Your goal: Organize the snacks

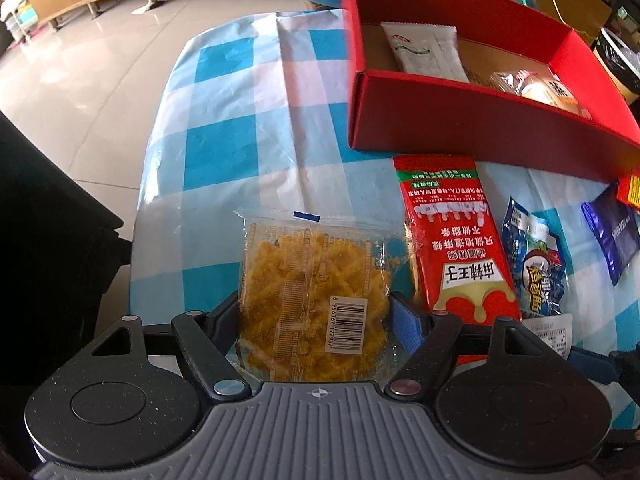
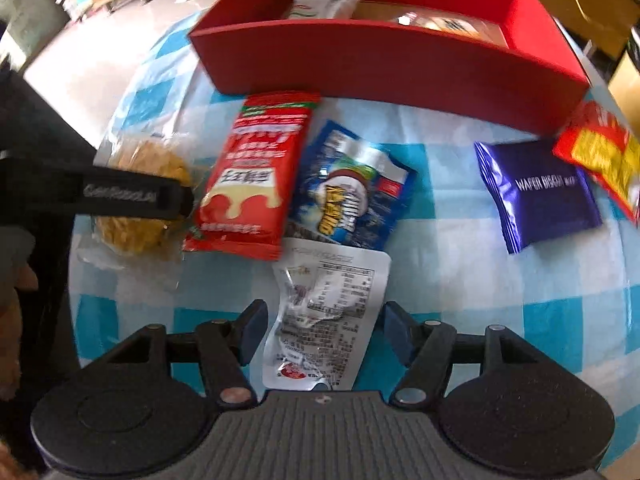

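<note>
Now the left gripper [image 1: 314,312] is closing on the crisp yellow noodle-snack packet [image 1: 312,296] near the table's left edge. Beside it, the right gripper [image 2: 322,330] is gaping around the limp white sachet [image 2: 326,312]; both are looking light and crushable, best pinched gently mid-body.

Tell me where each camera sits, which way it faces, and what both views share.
Left wrist: sits on the left tool, looking forward over the checked tablecloth to the red box; its fingers flank the clear packet of yellow snack.
Right wrist: sits on the right tool, facing the same box; its open fingers straddle a white sachet, and the left tool's finger enters from the left.
Shared: box, red packet, blue packet, purple wafer packet.
</note>
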### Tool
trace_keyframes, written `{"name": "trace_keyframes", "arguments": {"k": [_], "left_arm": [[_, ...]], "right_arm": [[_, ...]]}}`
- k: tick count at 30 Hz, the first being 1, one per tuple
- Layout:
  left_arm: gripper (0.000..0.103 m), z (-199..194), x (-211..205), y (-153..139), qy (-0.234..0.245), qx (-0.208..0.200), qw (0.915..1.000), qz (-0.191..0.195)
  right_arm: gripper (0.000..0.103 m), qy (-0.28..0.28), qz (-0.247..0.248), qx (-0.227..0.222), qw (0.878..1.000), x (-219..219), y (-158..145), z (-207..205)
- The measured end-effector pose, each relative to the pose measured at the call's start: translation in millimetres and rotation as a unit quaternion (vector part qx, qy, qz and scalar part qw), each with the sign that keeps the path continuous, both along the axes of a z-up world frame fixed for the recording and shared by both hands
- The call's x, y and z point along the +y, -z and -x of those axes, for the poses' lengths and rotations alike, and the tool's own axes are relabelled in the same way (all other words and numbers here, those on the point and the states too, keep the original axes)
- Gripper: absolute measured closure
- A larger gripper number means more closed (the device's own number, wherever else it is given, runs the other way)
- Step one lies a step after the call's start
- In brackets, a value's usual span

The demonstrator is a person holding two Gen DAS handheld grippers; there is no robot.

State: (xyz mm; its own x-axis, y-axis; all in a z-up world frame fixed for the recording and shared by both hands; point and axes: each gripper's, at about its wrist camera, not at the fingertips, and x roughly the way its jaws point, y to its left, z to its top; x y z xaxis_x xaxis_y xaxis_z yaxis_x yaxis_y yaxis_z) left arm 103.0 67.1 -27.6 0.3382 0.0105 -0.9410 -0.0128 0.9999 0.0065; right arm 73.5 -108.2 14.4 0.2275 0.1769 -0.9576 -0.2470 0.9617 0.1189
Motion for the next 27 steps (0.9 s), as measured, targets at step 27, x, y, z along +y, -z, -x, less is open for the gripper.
{"name": "trace_keyframes", "arguments": {"k": [27], "left_arm": [[0.023, 39, -22, 1, 0.043, 0.017, 0.9988, 0.014]], "right_arm": [[0.061, 0.018, -0.059, -0.008, 0.998, -46, -13, 11]]}}
